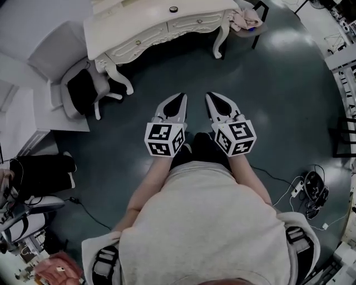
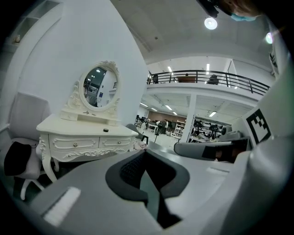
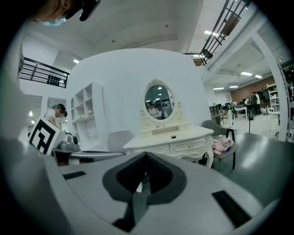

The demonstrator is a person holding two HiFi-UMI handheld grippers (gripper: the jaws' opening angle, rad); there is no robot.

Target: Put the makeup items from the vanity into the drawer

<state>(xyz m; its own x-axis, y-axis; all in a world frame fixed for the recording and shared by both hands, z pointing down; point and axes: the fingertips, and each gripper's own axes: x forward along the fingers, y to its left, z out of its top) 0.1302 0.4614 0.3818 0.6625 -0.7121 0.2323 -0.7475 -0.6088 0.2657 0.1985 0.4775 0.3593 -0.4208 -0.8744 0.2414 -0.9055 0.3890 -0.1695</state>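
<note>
The white vanity point(image 1: 167, 25) stands across the dark floor ahead of me, its two front drawers point(image 1: 183, 25) closed. One small dark round makeup item point(image 1: 173, 9) lies on its top; it also shows in the left gripper view point(image 2: 106, 130) and the right gripper view point(image 3: 173, 136). An oval mirror point(image 3: 159, 102) rises at the back. My left gripper point(image 1: 179, 98) and right gripper point(image 1: 212, 96) hang side by side in front of my body, well short of the vanity. Both are shut with nothing between the jaws.
A grey chair with a black cushion point(image 1: 83, 89) stands left of the vanity. A chair holding a pink cloth point(image 1: 245, 19) stands at its right. Cables and a power strip point(image 1: 308, 192) lie on the floor at the right. White shelves point(image 3: 85, 112) line the wall.
</note>
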